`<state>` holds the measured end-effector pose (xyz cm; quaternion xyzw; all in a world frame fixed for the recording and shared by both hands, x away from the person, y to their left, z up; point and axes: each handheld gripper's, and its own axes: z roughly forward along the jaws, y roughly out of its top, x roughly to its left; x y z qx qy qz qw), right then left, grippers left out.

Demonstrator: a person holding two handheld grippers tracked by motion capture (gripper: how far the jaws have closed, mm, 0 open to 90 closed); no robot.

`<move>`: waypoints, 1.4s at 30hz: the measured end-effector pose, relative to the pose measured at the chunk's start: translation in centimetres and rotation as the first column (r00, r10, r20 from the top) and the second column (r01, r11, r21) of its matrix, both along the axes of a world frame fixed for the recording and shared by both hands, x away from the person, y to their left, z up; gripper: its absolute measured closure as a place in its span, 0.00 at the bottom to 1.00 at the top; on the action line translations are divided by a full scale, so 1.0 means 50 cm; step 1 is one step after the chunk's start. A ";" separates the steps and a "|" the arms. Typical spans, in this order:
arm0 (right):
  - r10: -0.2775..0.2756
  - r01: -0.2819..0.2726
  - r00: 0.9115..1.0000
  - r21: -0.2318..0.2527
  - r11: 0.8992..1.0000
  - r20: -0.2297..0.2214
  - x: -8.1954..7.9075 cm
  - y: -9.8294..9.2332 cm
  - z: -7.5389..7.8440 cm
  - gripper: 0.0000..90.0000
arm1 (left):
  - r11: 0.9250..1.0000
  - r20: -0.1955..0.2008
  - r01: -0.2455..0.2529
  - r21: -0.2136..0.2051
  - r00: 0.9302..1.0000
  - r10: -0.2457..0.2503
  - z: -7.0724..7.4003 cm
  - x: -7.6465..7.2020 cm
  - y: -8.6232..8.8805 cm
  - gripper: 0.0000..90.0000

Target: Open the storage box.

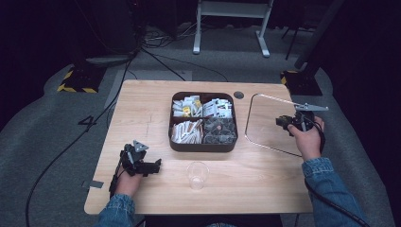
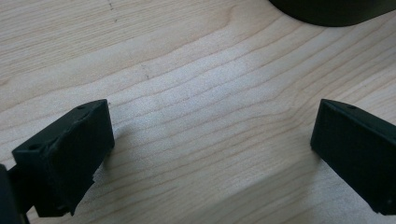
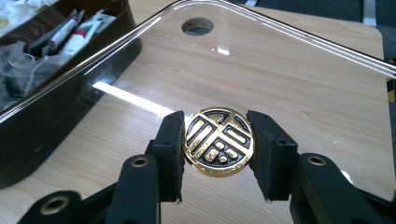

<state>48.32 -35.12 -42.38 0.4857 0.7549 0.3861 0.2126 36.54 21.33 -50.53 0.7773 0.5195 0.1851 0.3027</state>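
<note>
Right gripper view has the right gripper point(image 3: 218, 156) pinching the round gold-and-black knob point(image 3: 218, 148) of a clear lid point(image 3: 140, 100), its jaws on either side of it, over the counter point(image 3: 327, 116) right of the dark compartment box point(image 3: 42, 135). With so small a hold, the lid could swing or slip and knock the box rim. On the near left, the left gripper point(image 2: 210, 154) rests, jaws spread, holding nothing.
</note>
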 end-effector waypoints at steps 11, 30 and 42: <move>-0.016 0.016 1.000 -0.003 1.000 -0.024 0.016 -0.016 -0.052 0.66 | 1.000 0.000 0.000 0.001 1.000 0.000 0.000 0.000 0.000 0.00; -0.019 0.018 0.998 -0.009 1.000 -0.064 0.021 -0.006 -0.113 0.65 | 1.000 0.000 0.000 0.001 1.000 0.000 0.000 0.000 0.000 0.00; -0.014 0.013 0.997 -0.011 1.000 -0.081 0.019 0.006 -0.135 0.65 | 1.000 0.000 0.001 0.000 1.000 -0.001 0.000 0.000 -0.001 0.00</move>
